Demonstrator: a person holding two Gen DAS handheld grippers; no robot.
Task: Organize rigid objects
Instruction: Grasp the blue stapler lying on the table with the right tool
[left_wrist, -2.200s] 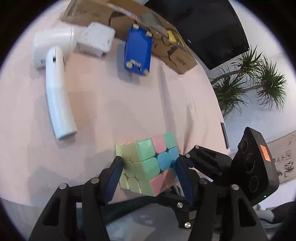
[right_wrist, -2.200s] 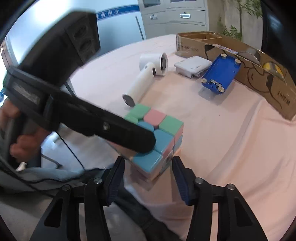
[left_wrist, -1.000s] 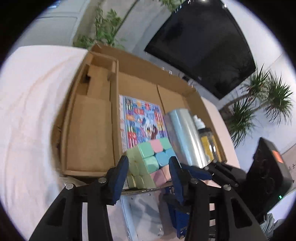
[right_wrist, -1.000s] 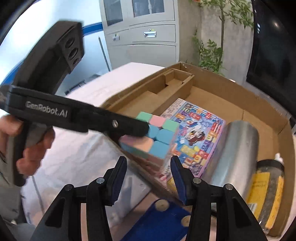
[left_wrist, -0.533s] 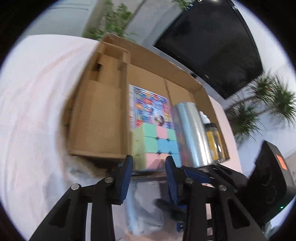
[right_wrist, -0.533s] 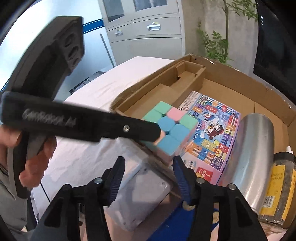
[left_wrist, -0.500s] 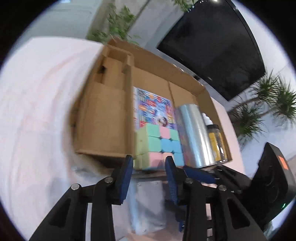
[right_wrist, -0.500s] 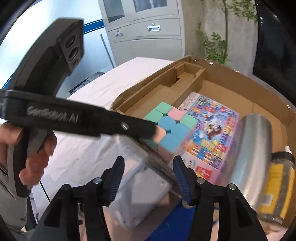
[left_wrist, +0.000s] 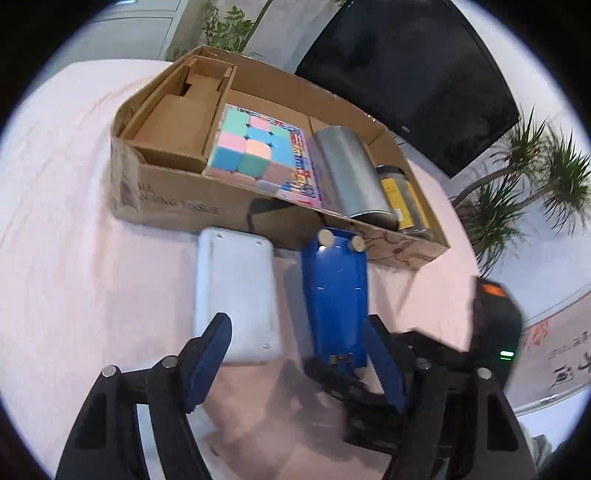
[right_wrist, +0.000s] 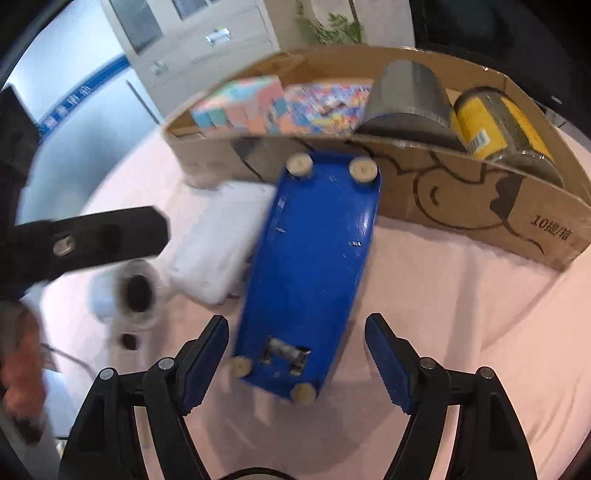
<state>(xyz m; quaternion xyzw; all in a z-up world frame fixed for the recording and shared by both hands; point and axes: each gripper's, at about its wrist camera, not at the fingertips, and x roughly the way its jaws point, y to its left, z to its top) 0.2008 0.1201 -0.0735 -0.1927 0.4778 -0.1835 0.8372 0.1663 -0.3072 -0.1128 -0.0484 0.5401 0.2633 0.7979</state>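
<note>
Nearest the right wrist camera, the right gripper (right_wrist: 295, 354) has its jaws spread, having just been opening; the near end of a blue plastic object (right_wrist: 314, 258) with four round beige feet lies on the cloth between the blue pads, which do not press on it. In the left wrist view the left gripper (left_wrist: 299, 354) is likewise spread wide after just opening, and grips nothing (a white flat box (left_wrist: 236, 295) and the blue object lie on the cloth past its tips). The person's hand (right_wrist: 20, 373) shows at the left edge of the right view, blurred.

Both things rest side by side on the pink tablecloth (left_wrist: 66, 258), their far ends close to the wall of a cardboard box (left_wrist: 166, 206). Left of the white box, a white cylindrical device (right_wrist: 136, 291) is blurred.

Inside the cardboard box, the pastel puzzle cube (left_wrist: 255, 151) sits on a colourful printed packet (left_wrist: 303, 173), beside a cardboard insert (left_wrist: 173, 125). Next over lie a silver cylinder (left_wrist: 351, 184) and a yellow-labelled jar (left_wrist: 402, 203). Beyond stand a dark screen (left_wrist: 413, 74) and potted plants (left_wrist: 528, 184).
</note>
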